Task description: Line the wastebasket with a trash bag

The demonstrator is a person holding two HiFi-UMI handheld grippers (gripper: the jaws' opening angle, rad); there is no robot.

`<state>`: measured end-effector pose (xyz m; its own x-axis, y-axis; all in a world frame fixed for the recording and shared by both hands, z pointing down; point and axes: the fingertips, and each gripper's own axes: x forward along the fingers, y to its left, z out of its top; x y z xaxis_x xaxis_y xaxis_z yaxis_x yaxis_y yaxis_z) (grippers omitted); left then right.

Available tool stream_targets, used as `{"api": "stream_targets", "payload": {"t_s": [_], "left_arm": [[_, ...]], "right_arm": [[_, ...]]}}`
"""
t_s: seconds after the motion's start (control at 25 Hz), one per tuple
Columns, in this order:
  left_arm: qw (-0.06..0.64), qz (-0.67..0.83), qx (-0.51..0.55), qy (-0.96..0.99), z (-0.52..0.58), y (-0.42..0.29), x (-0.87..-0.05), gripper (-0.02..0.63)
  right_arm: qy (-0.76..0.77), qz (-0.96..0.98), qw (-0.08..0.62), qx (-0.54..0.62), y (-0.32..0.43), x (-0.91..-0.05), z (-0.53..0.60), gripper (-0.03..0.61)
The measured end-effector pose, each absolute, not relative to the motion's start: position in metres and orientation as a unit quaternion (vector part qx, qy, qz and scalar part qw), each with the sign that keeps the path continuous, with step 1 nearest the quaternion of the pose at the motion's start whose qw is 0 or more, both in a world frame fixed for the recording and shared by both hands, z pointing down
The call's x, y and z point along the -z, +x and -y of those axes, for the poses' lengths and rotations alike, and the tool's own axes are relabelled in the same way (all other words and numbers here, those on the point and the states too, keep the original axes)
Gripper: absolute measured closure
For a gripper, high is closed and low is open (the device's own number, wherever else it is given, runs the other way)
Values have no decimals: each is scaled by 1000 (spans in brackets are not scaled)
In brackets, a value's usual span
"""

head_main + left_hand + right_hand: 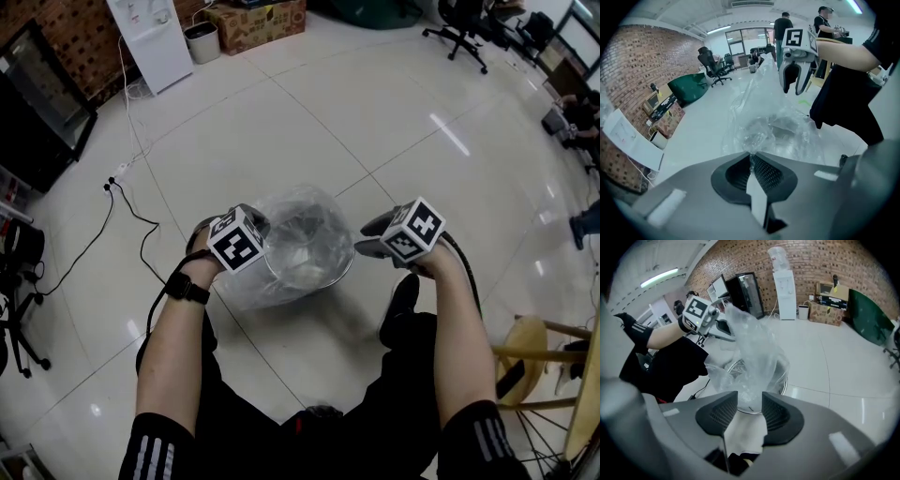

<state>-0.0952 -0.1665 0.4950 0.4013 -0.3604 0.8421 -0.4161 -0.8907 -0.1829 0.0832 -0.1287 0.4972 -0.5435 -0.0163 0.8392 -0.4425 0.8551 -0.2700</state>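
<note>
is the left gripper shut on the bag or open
Shut on the bag. The left gripper has its pads together with a pinch of clear film between them.

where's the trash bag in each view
Head view: trash bag dead centre.
Left gripper view: centre, pinched in the left gripper's shut jaws.
Right gripper view: centre, just beyond the right gripper's open jaws.
Shared landmark: brick wall.

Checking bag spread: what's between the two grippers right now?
Head view: the trash bag, draped over the wastebasket, fills the gap between the left gripper and the right gripper.
</note>
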Motion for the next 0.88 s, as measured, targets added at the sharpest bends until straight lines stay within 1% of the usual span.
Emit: {"api": "stream_targets", "payload": {"t_s": [0.12,0.24,0.36,0.44,0.56,0.68,0.76,0.88], "left_arm": [[28,227,-496,837,166,-92,-498,618],[27,223,-499,837,165,-87,-500,618],[24,220,-502,836,166,-80,-504,618],[25,209,-507,836,162,-75,-510,618],[32,176,-517,837,151,-68,-522,618],[40,152,-524,837,140,-64,-530,612],[43,146,-529,835,137,-66,-532,591],[47,140,-527,837,134,-71,-525,548]], "right_arm": [[164,871,420,-194,81,-465,148,407],[194,897,375,-131,62,-440,167,407],[209,908,352,-86,40,-430,177,407],[217,912,340,-72,27,-430,183,407],[204,919,326,-83,2,-440,184,408],[166,910,365,-104,-17,-475,172,411],[146,895,407,-111,-21,-507,163,411],[119,880,450,-100,-31,-544,151,413]]}}
